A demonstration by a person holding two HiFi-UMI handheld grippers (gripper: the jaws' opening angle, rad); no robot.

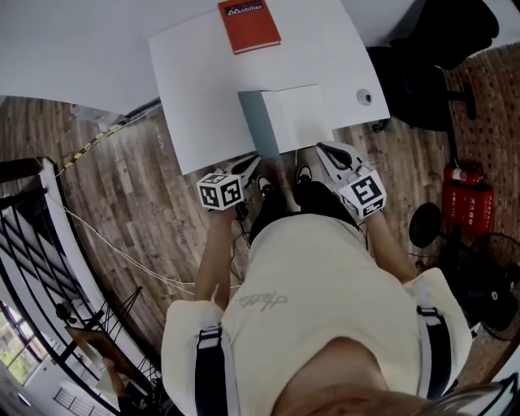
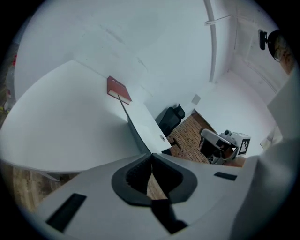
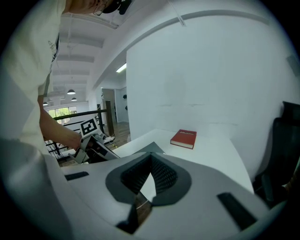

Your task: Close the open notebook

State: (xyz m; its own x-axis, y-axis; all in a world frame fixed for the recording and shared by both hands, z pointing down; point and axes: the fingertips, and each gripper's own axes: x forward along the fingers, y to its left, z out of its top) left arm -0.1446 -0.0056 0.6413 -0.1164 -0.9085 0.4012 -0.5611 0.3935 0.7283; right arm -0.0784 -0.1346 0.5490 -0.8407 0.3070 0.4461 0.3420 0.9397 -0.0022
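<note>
Left gripper view shows the left gripper (image 2: 151, 157) with its jaws pressed together, nipping the near edge of the grey cover (image 2: 135, 130) of the notebook (image 2: 149, 123). The cover runs edge-on straight away from the tips and stands tilted up off the table (image 2: 56, 122). In the head view the notebook sits at the table's near edge, about midway along it and half open. Its grey cover is raised on the left and its white page (image 1: 301, 118) lies flat on the right. The right gripper (image 3: 151, 158) has its jaws together too, with the tips at the notebook's near right corner. Whether they pinch the page cannot be told. A red book (image 1: 249, 24) lies shut at the table's far edge, well apart from the notebook. Wooden floor (image 1: 122, 187) shows below the table's near edge, around the person's feet.
</note>
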